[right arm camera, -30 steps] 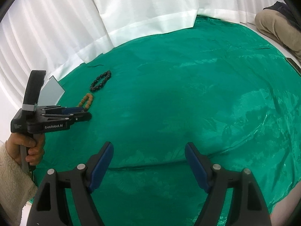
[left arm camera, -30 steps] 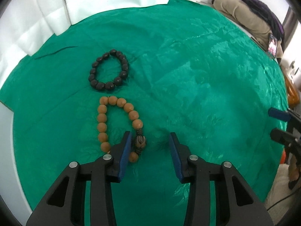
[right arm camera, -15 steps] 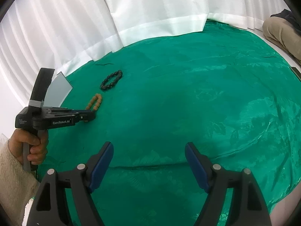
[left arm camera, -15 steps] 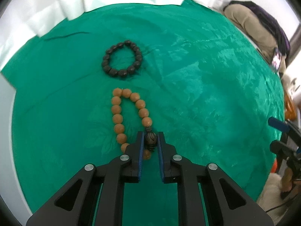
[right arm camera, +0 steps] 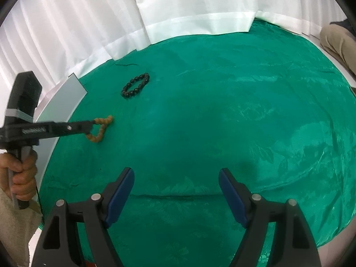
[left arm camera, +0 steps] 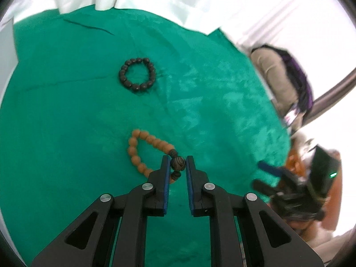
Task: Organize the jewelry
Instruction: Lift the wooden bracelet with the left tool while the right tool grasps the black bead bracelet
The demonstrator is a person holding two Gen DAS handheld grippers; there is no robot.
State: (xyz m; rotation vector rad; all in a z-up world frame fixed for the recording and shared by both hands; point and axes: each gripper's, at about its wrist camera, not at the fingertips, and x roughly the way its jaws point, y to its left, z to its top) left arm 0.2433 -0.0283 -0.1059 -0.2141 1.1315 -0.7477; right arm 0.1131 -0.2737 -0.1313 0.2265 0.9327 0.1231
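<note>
My left gripper (left arm camera: 178, 163) is shut on the dark carved bead of the tan bead bracelet (left arm camera: 142, 149). The rest of that loop trails to the left over the green cloth (left arm camera: 66, 133). In the right wrist view the same tan bracelet (right arm camera: 100, 129) hangs from the tip of the left gripper (right arm camera: 92, 125), partly lifted. A black bead bracelet (left arm camera: 136, 74) lies flat farther back, also seen as the black bracelet (right arm camera: 135, 85) in the right wrist view. My right gripper (right arm camera: 176, 189) stands open over bare cloth near the front edge, with nothing between its fingers.
White curtains (right arm camera: 178, 11) hang behind the cloth. A grey flat sheet (right arm camera: 62, 104) lies at the cloth's left edge. A person's hand (right arm camera: 21, 173) holds the left gripper's handle. Beige and purple fabric (left arm camera: 280, 77) lies off the right side.
The left gripper closed on the carved bead, then rose and rolled, dragging the tan bracelet into a bent loop. The right gripper stayed put.
</note>
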